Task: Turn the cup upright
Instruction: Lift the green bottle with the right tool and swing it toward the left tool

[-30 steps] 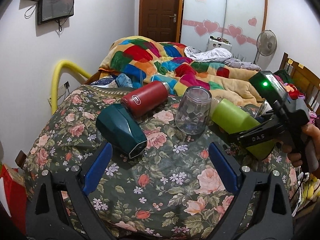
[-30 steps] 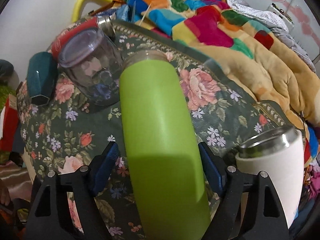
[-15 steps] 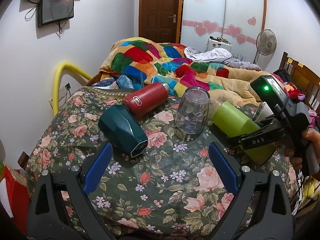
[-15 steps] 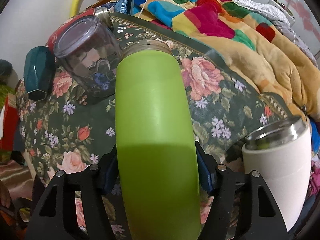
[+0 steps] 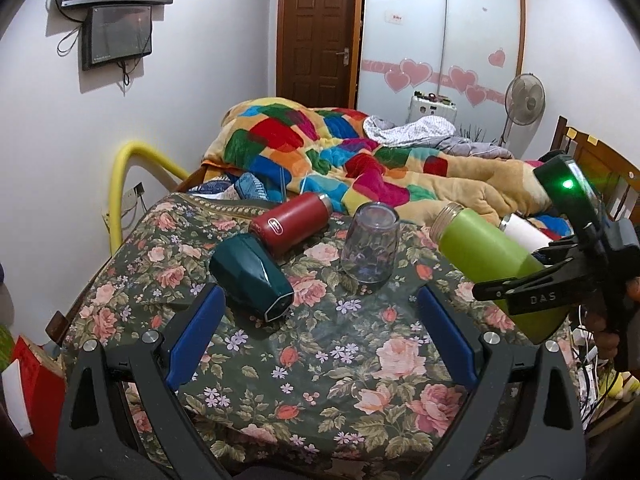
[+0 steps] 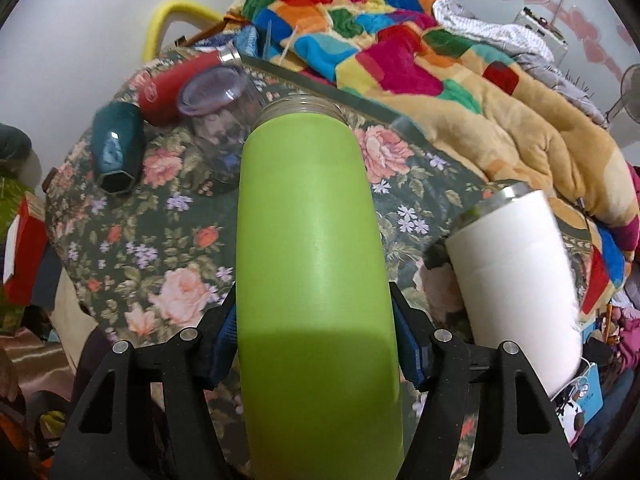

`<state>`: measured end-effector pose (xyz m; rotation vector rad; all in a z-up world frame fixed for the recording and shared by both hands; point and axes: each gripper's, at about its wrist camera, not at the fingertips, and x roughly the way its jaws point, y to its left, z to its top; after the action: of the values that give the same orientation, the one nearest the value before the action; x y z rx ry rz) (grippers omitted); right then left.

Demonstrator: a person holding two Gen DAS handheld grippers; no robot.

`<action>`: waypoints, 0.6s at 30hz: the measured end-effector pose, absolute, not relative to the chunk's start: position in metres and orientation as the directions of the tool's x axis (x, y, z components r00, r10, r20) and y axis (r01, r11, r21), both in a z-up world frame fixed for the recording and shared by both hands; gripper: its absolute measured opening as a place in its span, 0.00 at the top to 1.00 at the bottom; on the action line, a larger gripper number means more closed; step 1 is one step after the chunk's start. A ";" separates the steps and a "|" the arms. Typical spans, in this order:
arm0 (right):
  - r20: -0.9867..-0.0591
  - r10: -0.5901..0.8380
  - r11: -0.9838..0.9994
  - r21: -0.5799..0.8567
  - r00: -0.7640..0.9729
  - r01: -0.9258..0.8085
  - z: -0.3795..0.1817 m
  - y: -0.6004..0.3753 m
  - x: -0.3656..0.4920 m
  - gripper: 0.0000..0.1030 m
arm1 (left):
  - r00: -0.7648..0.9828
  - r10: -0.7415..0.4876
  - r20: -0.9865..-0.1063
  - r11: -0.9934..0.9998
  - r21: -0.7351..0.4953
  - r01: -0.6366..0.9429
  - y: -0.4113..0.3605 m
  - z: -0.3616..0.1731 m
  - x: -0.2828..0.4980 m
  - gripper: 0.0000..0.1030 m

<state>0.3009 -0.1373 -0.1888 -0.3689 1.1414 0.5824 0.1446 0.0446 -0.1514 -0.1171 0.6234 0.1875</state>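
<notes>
Lifted since a second ago, the green cup (image 5: 492, 258) tilts mouth-up off the floral cloth (image 5: 320, 352) in my left view, my right gripper (image 5: 520, 300) clamping it; my left gripper (image 5: 320, 336) gapes wide. From my right view, blue pads (image 6: 408, 340) squeeze the cup beside the white tumbler (image 6: 516, 280).

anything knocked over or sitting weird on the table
Yes. The red flask and teal cup lie on their sides, the red one resting against the teal. The clear cup stands mouth-down. The green flask is tilted in the right gripper.
</notes>
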 end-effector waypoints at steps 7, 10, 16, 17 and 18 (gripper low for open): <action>-0.890 0.287 0.785 0.007 0.355 -0.620 -0.159 -0.136 0.277 0.39 | 0.815 0.148 -0.561 0.975 -0.053 -0.214 0.045 -0.136 0.129 0.05; -0.878 0.312 0.776 0.014 0.364 -0.631 -0.153 -0.132 0.265 0.39 | 0.817 0.148 -0.558 0.974 -0.061 -0.218 0.047 -0.133 0.124 0.05; -0.859 0.354 0.747 0.022 0.369 -0.665 -0.154 -0.114 0.243 0.39 | 0.813 0.152 -0.562 0.970 -0.075 -0.233 0.053 -0.134 0.115 0.05; -0.858 0.358 0.741 0.021 0.368 -0.671 -0.157 -0.110 0.241 0.39 | 0.811 0.154 -0.565 0.968 -0.076 -0.237 0.055 -0.135 0.114 0.05; -0.859 0.363 0.735 0.024 0.363 -0.678 -0.161 -0.107 0.238 0.39 | 0.809 0.156 -0.567 0.968 -0.077 -0.240 0.057 -0.136 0.113 0.05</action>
<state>0.2384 -0.1069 -0.1614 -0.3636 0.9918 0.6888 0.1134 0.0569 -0.1358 -0.1478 0.5925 0.2126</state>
